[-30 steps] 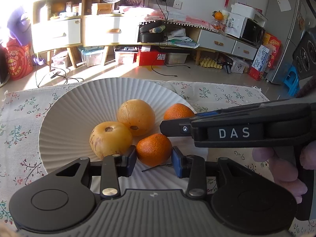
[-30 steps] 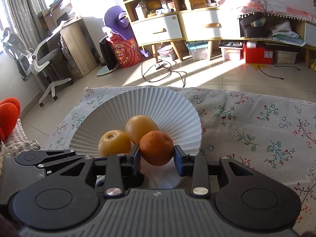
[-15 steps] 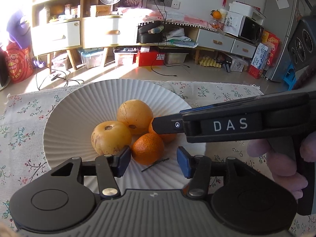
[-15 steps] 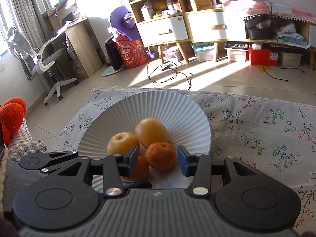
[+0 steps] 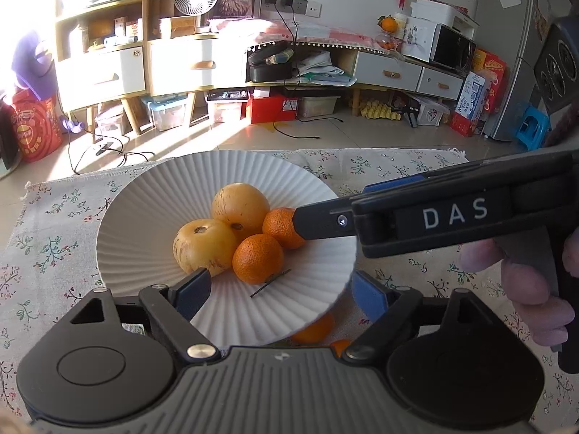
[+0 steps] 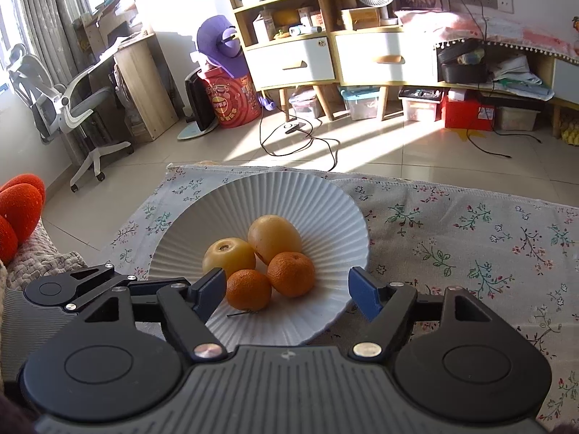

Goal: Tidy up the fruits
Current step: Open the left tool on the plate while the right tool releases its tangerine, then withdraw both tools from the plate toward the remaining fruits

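Note:
A white ribbed plate (image 5: 137, 231) (image 6: 318, 202) on the floral cloth holds two yellow fruits (image 5: 202, 246) (image 6: 228, 256) and two oranges (image 5: 257, 258) (image 6: 249, 289). The second orange (image 5: 280, 226) (image 6: 291, 273) lies beside the first. My left gripper (image 5: 280, 291) is open and empty over the plate's near rim. My right gripper (image 6: 286, 291) is open and empty, its jaws either side of the oranges. The right gripper's body (image 5: 452, 213) crosses the left wrist view. A thin dark stem (image 5: 269, 284) lies on the plate.
More orange fruit (image 5: 315, 329) shows under the plate's near rim in the left wrist view. Red-orange objects (image 6: 18, 213) sit at the left edge on a knitted fabric. The floral cloth (image 6: 470, 238) stretches to the right. Shelves and floor clutter lie beyond.
Both grippers have opened and let go of their oranges, which now rest on the plate. Both grippers have pulled back from the plate.

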`<act>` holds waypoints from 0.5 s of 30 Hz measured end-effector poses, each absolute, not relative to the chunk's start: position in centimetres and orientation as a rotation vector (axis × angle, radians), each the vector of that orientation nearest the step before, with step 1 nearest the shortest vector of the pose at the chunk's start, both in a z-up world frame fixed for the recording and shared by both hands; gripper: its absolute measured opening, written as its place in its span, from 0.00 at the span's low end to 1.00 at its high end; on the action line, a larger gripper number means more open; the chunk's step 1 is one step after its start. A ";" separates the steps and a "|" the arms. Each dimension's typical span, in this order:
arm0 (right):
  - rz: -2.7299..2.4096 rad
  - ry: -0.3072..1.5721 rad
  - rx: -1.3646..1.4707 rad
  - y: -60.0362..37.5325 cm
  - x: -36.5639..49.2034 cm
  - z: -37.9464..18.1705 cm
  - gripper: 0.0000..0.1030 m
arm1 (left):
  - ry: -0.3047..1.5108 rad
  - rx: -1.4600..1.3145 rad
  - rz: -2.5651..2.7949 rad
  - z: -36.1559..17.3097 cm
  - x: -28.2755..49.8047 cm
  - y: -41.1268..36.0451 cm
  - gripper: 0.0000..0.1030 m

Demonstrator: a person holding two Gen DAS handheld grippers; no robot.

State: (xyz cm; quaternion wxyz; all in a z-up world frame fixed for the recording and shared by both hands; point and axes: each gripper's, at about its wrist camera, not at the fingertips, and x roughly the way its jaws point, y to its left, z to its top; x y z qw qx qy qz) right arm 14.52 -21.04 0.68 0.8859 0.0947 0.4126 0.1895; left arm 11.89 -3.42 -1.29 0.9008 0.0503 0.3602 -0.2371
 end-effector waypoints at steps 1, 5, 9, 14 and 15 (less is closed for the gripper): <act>0.391 0.858 0.195 -21.1 14.4 0.8 0.73 | 0.744 0.108 -0.493 -1.2 11.7 -3.4 0.87; 0.382 0.854 0.189 -21.1 13.5 1.2 0.82 | 0.740 0.128 -0.499 -0.9 11.0 -3.1 0.92; 0.378 0.853 0.194 -21.1 12.7 1.4 0.88 | 0.738 0.148 -0.502 -0.6 10.3 -2.8 0.95; 0.367 0.851 0.195 -21.2 11.7 1.9 0.93 | 0.736 0.170 -0.490 -0.1 9.5 -2.2 0.98; 0.366 0.848 0.197 -21.1 11.5 2.0 0.94 | 0.737 0.171 -0.488 -0.1 9.4 -2.0 0.98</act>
